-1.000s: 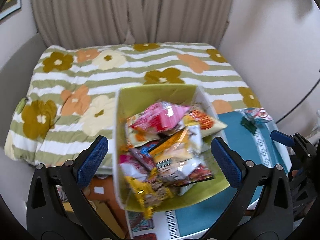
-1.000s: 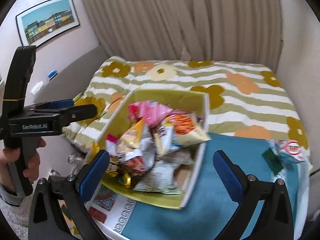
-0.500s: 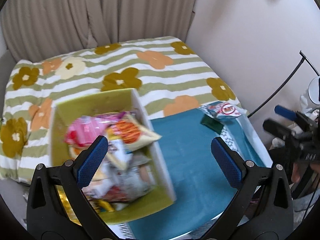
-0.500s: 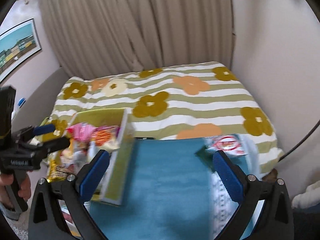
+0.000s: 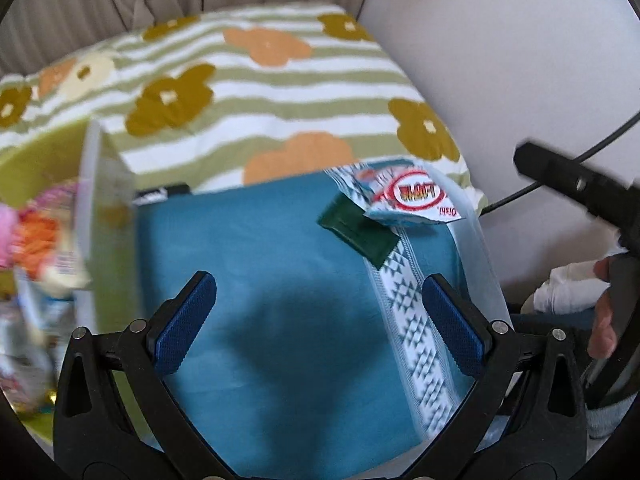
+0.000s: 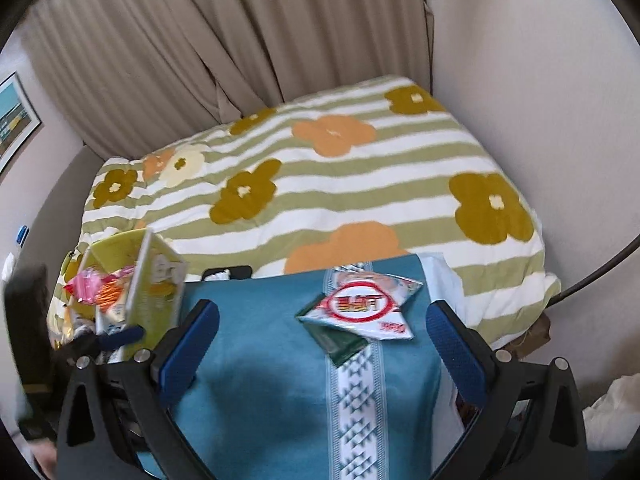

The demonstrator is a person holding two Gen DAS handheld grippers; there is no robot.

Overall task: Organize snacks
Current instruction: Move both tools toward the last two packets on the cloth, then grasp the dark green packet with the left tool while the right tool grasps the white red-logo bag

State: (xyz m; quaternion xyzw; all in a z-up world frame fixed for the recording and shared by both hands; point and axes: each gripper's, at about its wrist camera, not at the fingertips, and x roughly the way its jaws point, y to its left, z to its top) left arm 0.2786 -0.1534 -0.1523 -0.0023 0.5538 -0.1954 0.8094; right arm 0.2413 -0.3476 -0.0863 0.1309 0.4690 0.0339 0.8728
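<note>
Right wrist view: right gripper is spread wide and empty above the teal cloth, the white-and-red snack packet at about 12 o'clock, overlapping a dark green packet. Left gripper is likewise released (nothing between its pads). The yellow-green snack box sits at 10 o'clock. Judging by this, the reach for stray packets is in hand; next comes descending and closing on one.

Support surface: teal cloth with a white patterned band, covering a table.
Left edge: green box holding snack packets.
Far right: white packet with red ring, overlapping a dark green packet.
Behind: striped floral bedspread.
</note>
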